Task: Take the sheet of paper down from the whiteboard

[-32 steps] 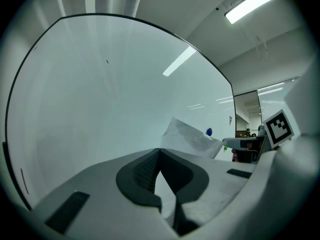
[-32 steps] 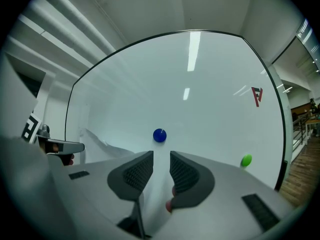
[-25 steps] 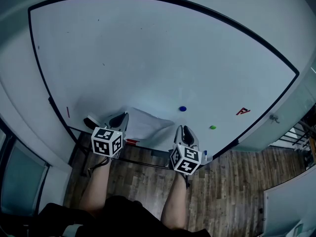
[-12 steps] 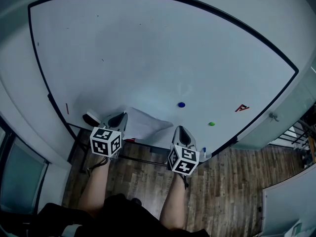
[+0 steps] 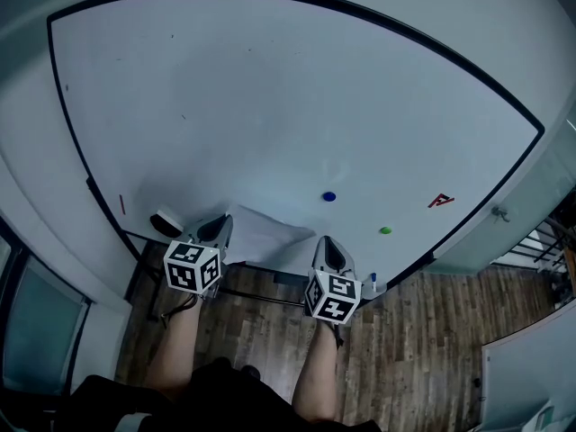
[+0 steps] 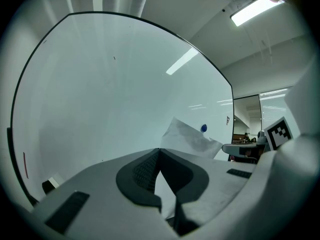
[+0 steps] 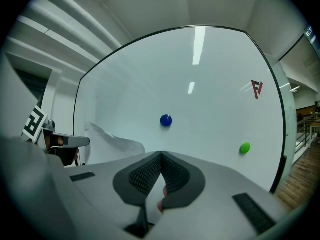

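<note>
Grey, with its tips pressed together, the left hand-held gripper (image 6: 159, 151) is pinching the sheet (image 6: 189, 136). The paper is showing white in the gap under its pads and rising past them toward the upper right of the left gripper view. Beside it, the right hand-held gripper (image 7: 161, 154) has just been closing its jaws and is now holding them pad against pad. The sheet is lying off to the left in the right gripper view, and a small pinkish bit, too unclear to name, is peeking through the gap below the pads.

In the head view the sheet is hanging crumpled at the lower middle of the whiteboard (image 5: 270, 106), between the two grippers, with its left edge at the left one. A blue magnet (image 5: 329, 196) is sitting on the board up and right of the sheet. A green magnet (image 5: 385, 230) is sitting farther right, and a red mark (image 5: 441, 201) is showing beyond it.
</note>
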Available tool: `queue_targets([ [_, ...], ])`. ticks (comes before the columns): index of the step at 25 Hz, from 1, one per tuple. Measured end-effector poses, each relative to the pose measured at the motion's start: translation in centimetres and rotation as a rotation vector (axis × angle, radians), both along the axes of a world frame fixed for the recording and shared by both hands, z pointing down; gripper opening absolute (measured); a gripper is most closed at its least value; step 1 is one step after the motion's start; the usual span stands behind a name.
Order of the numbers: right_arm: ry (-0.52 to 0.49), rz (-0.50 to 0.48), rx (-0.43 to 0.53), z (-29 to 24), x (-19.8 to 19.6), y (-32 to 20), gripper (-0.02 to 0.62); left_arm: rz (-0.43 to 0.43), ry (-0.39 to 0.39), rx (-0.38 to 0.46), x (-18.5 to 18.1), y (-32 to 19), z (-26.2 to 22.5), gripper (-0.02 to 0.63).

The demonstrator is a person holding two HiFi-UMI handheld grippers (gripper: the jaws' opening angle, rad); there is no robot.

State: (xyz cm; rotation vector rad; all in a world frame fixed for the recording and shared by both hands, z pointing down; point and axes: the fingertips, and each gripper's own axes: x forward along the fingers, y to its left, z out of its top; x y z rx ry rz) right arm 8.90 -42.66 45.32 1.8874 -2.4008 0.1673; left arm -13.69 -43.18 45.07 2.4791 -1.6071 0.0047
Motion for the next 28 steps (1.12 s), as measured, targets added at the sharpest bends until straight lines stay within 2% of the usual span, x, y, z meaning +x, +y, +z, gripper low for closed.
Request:
queue_targets([
  [8,-0.036,-0.034,0.009,-0.9,-0.6,-0.6,0.025,-0.001,0.005,0.005,0.0,-0.6,-0.4,0.021],
  [28,0.012,-0.071,0.014,-1.8,-1.7,-3.1,0.025,-0.009,0.04,0.042,-0.5,-2.8,-2.5,0.021],
])
